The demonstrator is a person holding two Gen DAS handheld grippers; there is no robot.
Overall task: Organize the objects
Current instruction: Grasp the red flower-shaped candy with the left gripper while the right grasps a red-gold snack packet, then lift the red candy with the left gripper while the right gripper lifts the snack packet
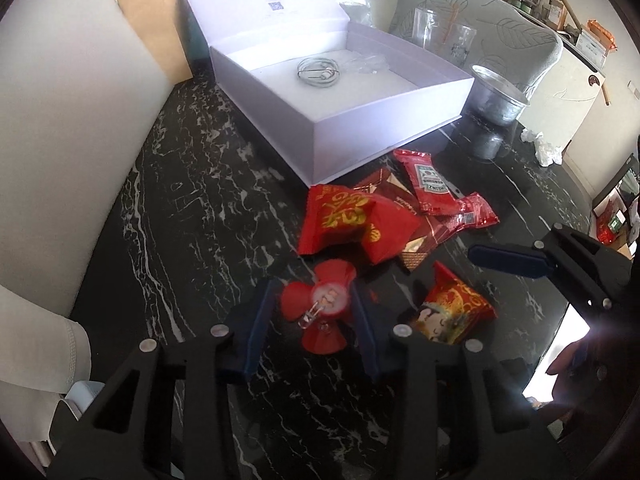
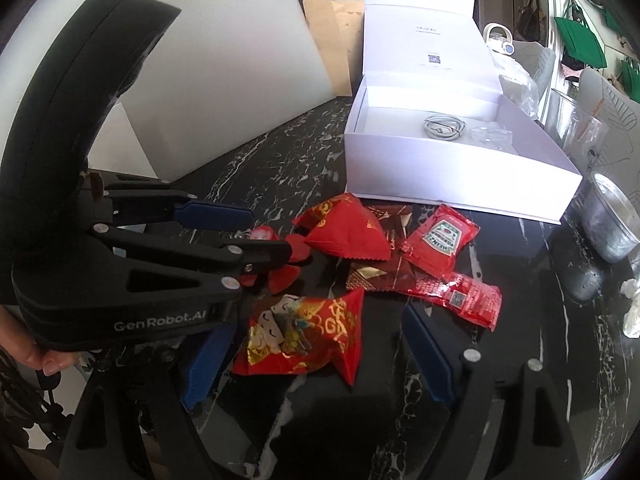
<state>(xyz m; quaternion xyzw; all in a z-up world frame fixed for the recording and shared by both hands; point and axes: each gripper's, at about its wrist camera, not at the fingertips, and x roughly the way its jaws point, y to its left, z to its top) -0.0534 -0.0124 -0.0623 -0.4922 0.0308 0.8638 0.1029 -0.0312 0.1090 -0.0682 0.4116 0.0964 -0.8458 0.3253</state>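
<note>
My left gripper (image 1: 312, 312) is closed around a small red fan-shaped toy (image 1: 320, 304) with a clear round centre, on the black marble table; it also shows in the right wrist view (image 2: 276, 256). My right gripper (image 2: 316, 340) is open, its blue pads on either side of a red snack packet (image 2: 304, 332) with a cartoon face, also seen in the left wrist view (image 1: 452, 312). A pile of red packets lies beyond: a big red pouch (image 1: 352, 220), dark chocolate wrappers (image 2: 384, 264) and ketchup sachets (image 2: 440, 236).
An open white box (image 1: 360, 132) with a coiled cable (image 1: 318, 74) stands behind the pile, lid upright. A metal cup (image 1: 496, 96) and clear plastic cups (image 1: 440, 32) stand to its right. A white board (image 2: 224, 68) leans at the left.
</note>
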